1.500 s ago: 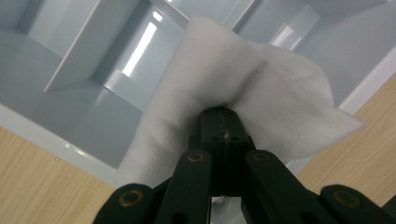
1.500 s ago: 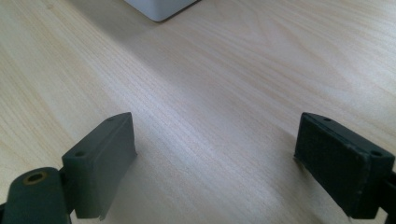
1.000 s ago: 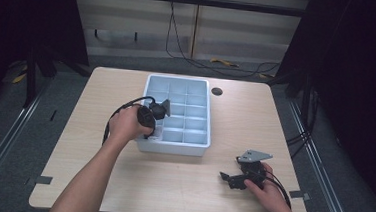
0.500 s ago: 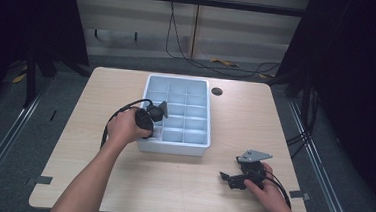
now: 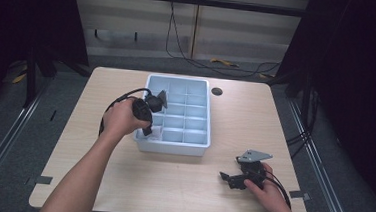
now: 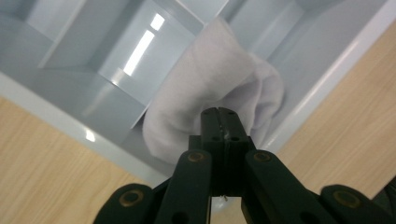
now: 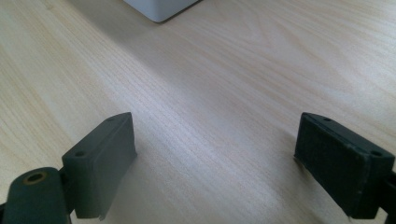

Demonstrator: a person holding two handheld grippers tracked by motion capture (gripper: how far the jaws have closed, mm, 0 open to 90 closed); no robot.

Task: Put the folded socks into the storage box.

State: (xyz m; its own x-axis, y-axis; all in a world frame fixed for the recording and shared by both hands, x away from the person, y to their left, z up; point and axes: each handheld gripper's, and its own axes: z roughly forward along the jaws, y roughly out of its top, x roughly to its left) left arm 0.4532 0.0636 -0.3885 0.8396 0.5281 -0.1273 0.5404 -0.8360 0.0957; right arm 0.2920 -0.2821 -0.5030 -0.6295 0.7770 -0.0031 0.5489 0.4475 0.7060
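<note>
So the left gripper (image 6: pixel 219 114) has its jaws pressed tight together, and they look pinched on the edge of a white cloth (image 6: pixel 210 93), though the very tips hide where they meet it. The cloth is bunched up in a soft lump and sits inside a corner compartment of the tray (image 6: pixel 70 98), leaning against the divider and the outer wall. From the high view that gripper (image 5: pixel 149 128) is tilted down into the near-left corner of the pale blue-grey tray (image 5: pixel 193 147), with the left hand (image 5: pixel 120 119) wrapped around the handle and the black cable looping off behind it.

The right gripper (image 7: pixel 215 163) is wide open, jaws spread far apart with nothing between them, just bare wood grain. It hovers low over the table (image 7: pixel 224 70), and a corner of the tray peeks in at the top of its view. From above it (image 5: pixel 228 178) is near the front right edge of the table, well apart from the tray, held by the right hand (image 5: pixel 265 189).

The tray sits about mid-table, divided into a grid of compartments. There's a small dark round hole (image 5: pixel 217 91) in the tabletop just beside its far right corner.
</note>
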